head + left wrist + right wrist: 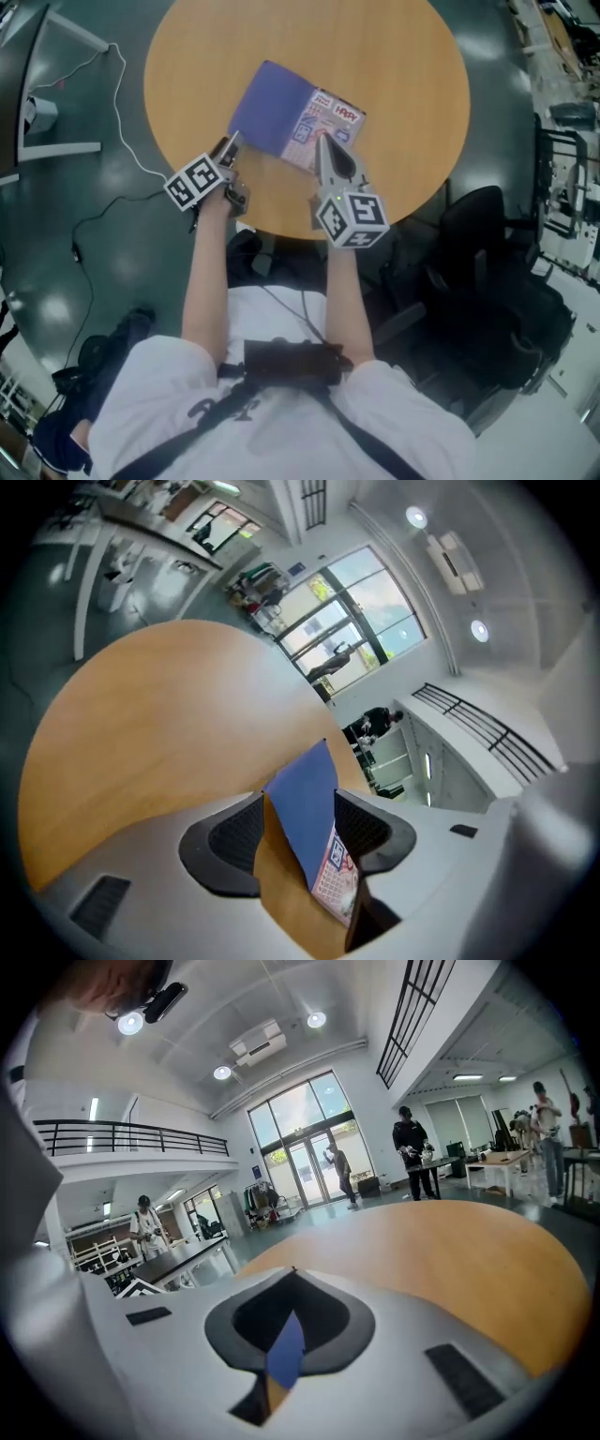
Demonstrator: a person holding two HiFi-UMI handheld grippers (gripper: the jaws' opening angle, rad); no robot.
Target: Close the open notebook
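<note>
The notebook point(277, 112) lies on the round wooden table point(394, 75), its blue cover to the left and a pink-and-white printed face point(328, 122) showing to the right. My left gripper point(230, 148) is open at the blue cover's near left corner. In the left gripper view the blue cover point(314, 780) rises between the spread pads point(234, 832) without being pressed. My right gripper point(323, 145) is shut, and its tips rest over the printed face. In the right gripper view only a blue sliver point(286, 1349) shows through the gap behind the closed tips point(293, 1271).
A black office chair point(487, 244) stands right of the table. A thin cable point(112, 94) runs over the floor at left, beside a white frame point(56, 150). People stand at benches point(410, 1152) far beyond the table.
</note>
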